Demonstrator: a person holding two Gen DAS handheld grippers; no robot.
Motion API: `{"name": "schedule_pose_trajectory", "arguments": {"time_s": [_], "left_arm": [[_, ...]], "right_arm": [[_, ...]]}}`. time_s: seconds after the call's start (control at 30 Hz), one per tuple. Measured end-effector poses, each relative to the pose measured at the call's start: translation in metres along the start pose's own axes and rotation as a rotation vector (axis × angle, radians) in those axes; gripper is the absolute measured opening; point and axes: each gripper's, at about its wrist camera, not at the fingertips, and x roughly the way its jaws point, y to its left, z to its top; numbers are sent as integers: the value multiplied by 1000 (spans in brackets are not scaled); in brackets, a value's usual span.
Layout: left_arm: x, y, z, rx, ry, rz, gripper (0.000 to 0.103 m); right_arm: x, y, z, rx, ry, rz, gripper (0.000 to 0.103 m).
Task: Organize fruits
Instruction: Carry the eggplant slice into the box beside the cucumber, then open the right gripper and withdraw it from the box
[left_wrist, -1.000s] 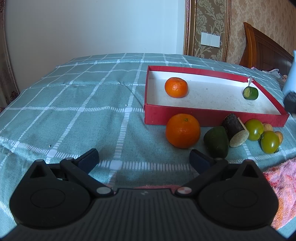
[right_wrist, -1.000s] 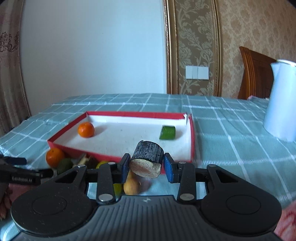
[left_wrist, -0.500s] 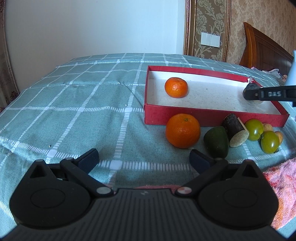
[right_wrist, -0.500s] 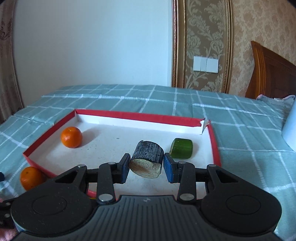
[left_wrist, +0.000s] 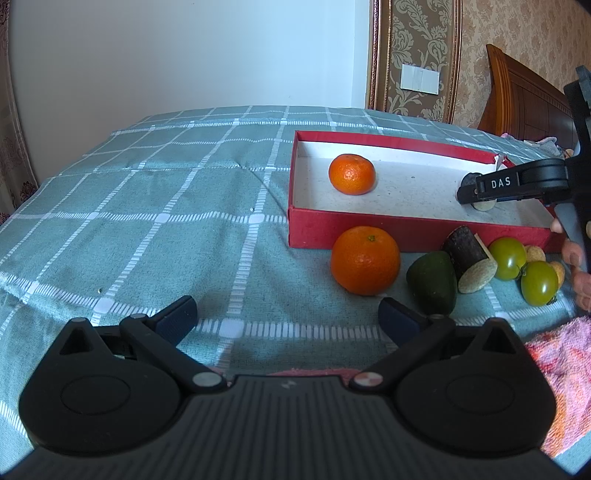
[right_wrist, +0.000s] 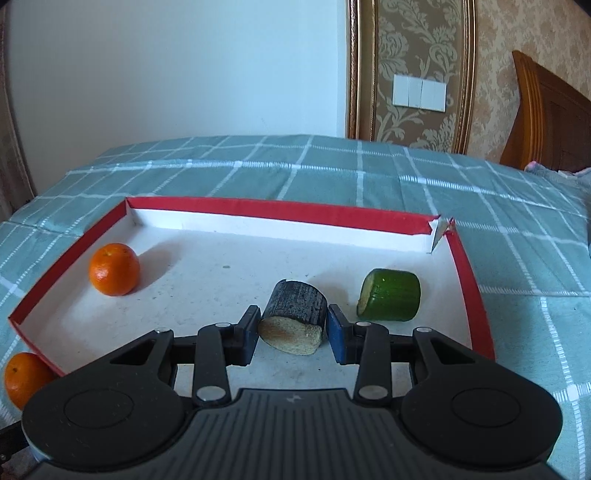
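Observation:
A red box with a white floor lies on the checked cloth. My right gripper is shut on a dark sugarcane piece, low over the box floor, next to a green cucumber chunk. A small orange sits at the box's left. In the left wrist view my left gripper is open and empty, in front of a big orange, an avocado, another sugarcane piece and two green tomatoes. The right gripper reaches into the box there.
A pink towel lies at the right near the left gripper. Small tan fruits sit behind the tomatoes. A wooden headboard and wall stand behind the bed.
My right gripper has moved forward and down over the box with the sugarcane piece, now beside the cucumber chunk. The left gripper has not moved.

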Motion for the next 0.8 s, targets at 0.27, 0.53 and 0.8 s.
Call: {"name": "schedule_pose_trajectory", "arguments": {"time_s": [0.27, 0.53, 0.8], "left_arm": [[0, 0, 0, 0, 0, 0, 103], [0, 0, 0, 0, 0, 0, 103], [0, 0, 0, 0, 0, 0, 103]], "right_arm": [[1, -2, 1, 13, 3, 10, 38], [-2, -5, -1, 25, 1, 6, 41], [-8, -9, -4, 47, -4, -2, 56]]}}
